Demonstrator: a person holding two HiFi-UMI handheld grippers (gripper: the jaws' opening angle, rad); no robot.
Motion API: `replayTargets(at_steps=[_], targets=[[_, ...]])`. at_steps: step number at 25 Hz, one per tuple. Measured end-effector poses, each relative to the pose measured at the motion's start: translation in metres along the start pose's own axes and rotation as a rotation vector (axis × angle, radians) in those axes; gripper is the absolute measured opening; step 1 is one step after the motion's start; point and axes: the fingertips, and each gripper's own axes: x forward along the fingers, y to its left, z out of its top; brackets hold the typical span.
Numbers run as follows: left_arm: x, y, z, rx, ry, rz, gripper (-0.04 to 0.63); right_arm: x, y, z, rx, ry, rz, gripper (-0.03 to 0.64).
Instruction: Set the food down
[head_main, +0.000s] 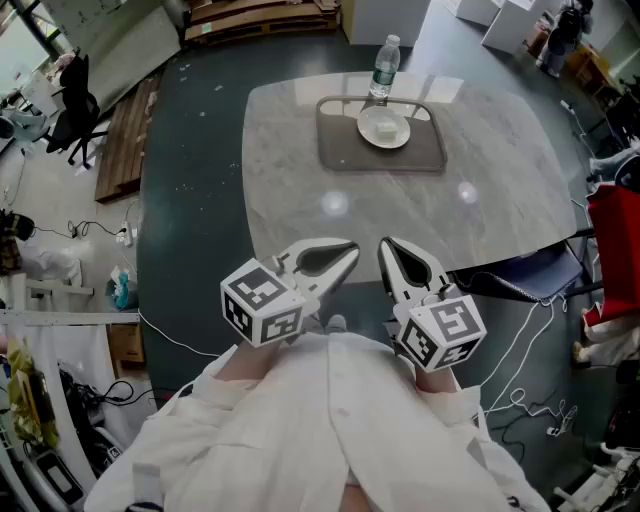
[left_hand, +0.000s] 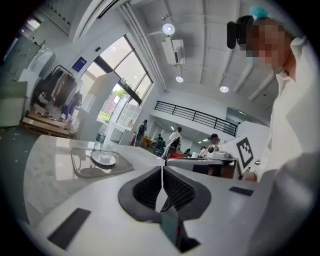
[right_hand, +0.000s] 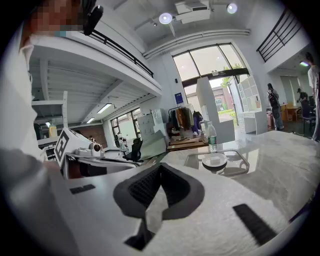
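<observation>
So, not much going on with the tools right now. Left gripper (head_main: 345, 256) sits at the lower middle of the head view with its jaws pressed together and nothing between them. Its own view shows the ribbed pads meeting in a thin line. Right gripper (head_main: 389, 250) is just beside it on the right, same deal: jaws closed, empty. Both are at the near edge of the table (head_main: 290, 190), tips angled a bit toward each other. The person's white coat (head_main: 330, 420) fills the bottom of the frame.

Food (head_main: 385, 127) is a small pale block on a white plate (head_main: 400, 139), in the upper middle of the head view and well apart from both grippers. Plate rests on a grey tray (head_main: 340, 150). A bottle (head_main: 386, 62) stands upright just behind the plate at the tray's far edge. Can't tell if it's on the tray or just off it. In both gripper views the plate, tray and bottle show up far off across the marble top, left of centre in the left one and right of centre in the right one.
</observation>
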Motion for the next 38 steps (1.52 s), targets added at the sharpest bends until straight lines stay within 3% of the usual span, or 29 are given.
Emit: replayTargets(at_steps=[17, 38], targets=[[0.010, -0.001, -0.010, -0.013, 0.054, -0.014, 0.023, -0.001, -0.003, -0.006, -0.007, 0.030, 0.014, 0.003], [0.017, 0.003, -0.009, -0.009, 0.056, 0.005, 0.023, 0.001, -0.016, -0.014, -0.021, 0.062, -0.002, 0.003]])
